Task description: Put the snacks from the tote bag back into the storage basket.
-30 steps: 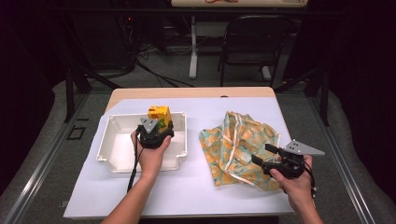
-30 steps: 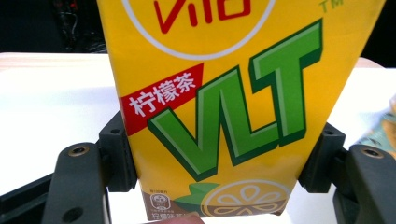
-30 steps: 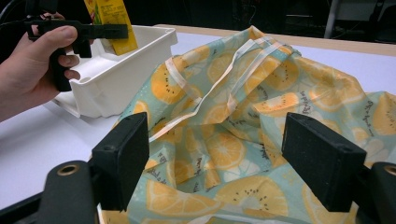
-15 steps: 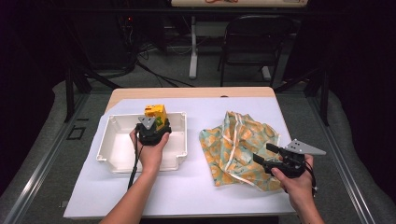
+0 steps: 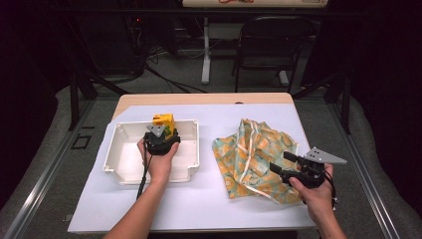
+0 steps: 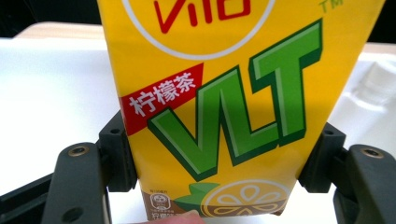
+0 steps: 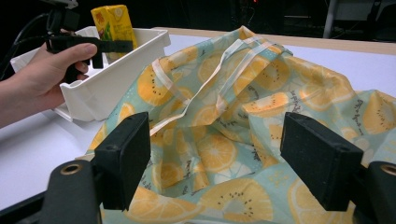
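One carton stood in one white tray; one fruit-print bag lay on one table; two grippers were counted, left and right, each with two black jaws; two hands held them; one chair stood behind.

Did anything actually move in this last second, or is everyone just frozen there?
The left tool, clamped on the yellow lemon tea carton, sank a little toward the white tray. The right tool stayed put, open over the fruit-print cloth bag, which lay unchanged.
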A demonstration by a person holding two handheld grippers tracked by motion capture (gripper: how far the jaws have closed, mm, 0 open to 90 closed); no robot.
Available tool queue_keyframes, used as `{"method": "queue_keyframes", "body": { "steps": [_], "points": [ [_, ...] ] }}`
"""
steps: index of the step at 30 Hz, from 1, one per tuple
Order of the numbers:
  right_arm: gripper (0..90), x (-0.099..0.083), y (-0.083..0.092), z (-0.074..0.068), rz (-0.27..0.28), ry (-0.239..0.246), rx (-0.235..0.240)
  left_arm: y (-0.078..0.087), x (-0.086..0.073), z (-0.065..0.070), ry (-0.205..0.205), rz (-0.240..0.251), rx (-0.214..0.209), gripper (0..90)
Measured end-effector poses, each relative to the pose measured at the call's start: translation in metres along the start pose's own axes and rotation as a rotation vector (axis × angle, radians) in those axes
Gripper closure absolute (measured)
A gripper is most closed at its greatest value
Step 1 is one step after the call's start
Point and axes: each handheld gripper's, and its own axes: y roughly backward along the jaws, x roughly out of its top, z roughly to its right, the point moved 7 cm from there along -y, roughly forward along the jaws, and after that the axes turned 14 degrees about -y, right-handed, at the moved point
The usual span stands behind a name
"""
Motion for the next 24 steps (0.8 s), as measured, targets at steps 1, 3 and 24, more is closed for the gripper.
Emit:
{"method": "queue_keyframes", "body": {
  "steps": [1,3,24],
  "points": [
    [23.9,0.0,0.0,0.0,0.001,-0.005,0.003,-0.001,-0.001,0.0,0.006,-0.004,0.002,30.8],
    [23.9,0.001,0.0,0.002,0.004,-0.009,0.004,-0.004,-0.002,0.001,0.006,-0.013,0.006,30.8],
    [24.8,-0.004,-0.005,0.006,-0.014,-0.004,-0.022,-0.015,-0.005,0.002,-0.009,-0.068,0.022,30.1]
  ]
}}
